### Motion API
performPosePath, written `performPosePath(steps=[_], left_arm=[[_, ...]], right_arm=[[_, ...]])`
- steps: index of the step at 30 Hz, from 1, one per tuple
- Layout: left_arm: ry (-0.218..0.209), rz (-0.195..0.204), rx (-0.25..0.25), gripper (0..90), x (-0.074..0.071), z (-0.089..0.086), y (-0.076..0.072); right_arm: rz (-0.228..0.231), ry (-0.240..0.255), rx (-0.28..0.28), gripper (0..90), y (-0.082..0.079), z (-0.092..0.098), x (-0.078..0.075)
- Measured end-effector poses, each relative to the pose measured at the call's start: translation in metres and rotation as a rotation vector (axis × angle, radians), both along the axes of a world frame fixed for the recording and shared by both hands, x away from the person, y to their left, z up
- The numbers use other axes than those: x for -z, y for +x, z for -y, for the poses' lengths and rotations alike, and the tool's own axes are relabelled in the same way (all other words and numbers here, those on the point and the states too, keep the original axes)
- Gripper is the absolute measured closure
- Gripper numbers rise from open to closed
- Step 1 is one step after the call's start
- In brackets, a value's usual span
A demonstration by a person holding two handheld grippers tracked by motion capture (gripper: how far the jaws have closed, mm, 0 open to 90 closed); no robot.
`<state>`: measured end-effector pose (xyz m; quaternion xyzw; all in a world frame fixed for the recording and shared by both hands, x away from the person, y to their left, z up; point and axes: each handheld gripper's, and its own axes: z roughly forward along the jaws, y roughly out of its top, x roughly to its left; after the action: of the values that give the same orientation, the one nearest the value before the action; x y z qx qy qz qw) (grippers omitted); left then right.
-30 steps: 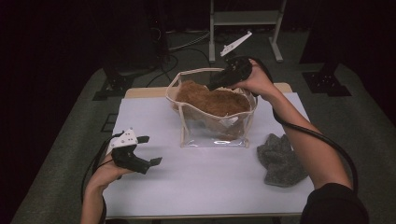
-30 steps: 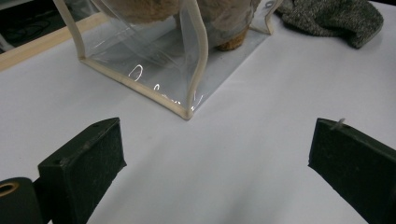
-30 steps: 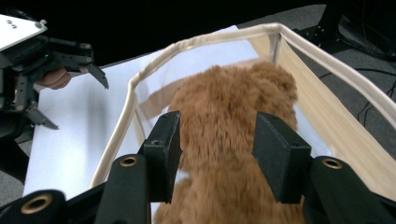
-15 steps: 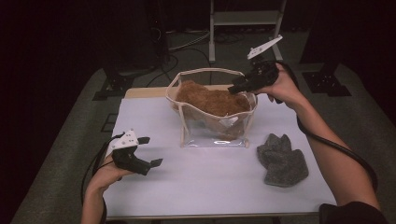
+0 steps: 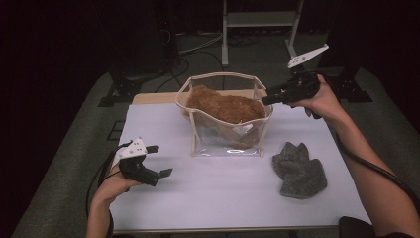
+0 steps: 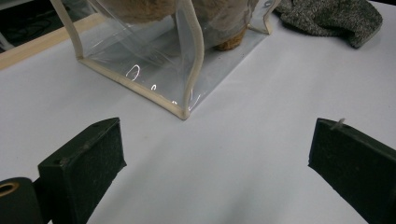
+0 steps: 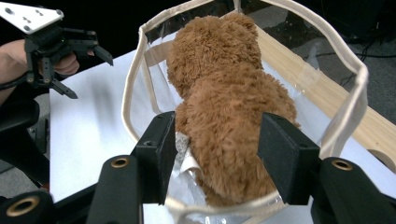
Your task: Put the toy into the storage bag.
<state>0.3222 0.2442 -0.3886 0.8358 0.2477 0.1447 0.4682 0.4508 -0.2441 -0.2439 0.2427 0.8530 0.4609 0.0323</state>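
A clear bag with beige trim (image 5: 225,144) stands at the back middle of the white table, with a brown plush toy (image 5: 223,106) inside it. My right gripper (image 5: 270,98) hovers just past the bag's back right corner and points left at the rim. Its jaws have just been opening and stand open, with nothing between them. In the right gripper view the gripper (image 7: 217,140) looks down onto the plush toy (image 7: 224,93) beyond its pads. My left gripper (image 5: 162,160) rests open at the front left, empty, and faces the bag (image 6: 154,56).
A grey knitted plush piece (image 5: 298,168) lies on the table right of the bag. A wooden strip (image 5: 153,97) runs along the table's back edge. A metal stand (image 5: 257,20) and cables are on the dark floor behind.
My right gripper has moved to the right, from above the bag's opening to beyond its back right corner. The left gripper, bag, toy and grey piece have stayed put.
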Motion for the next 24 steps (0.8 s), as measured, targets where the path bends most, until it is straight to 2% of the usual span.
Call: performPosePath(steps=[11,24], left_arm=[[-0.002,0.000,-0.003,2.7,0.000,-0.001,0.000],[-0.001,-0.004,0.001,2.7,0.001,0.000,0.000]], right_arm=[[-0.011,0.019,0.033,43.9,-0.014,0.023,0.008],[-0.045,0.044,0.081,41.4,-0.032,0.053,0.030]])
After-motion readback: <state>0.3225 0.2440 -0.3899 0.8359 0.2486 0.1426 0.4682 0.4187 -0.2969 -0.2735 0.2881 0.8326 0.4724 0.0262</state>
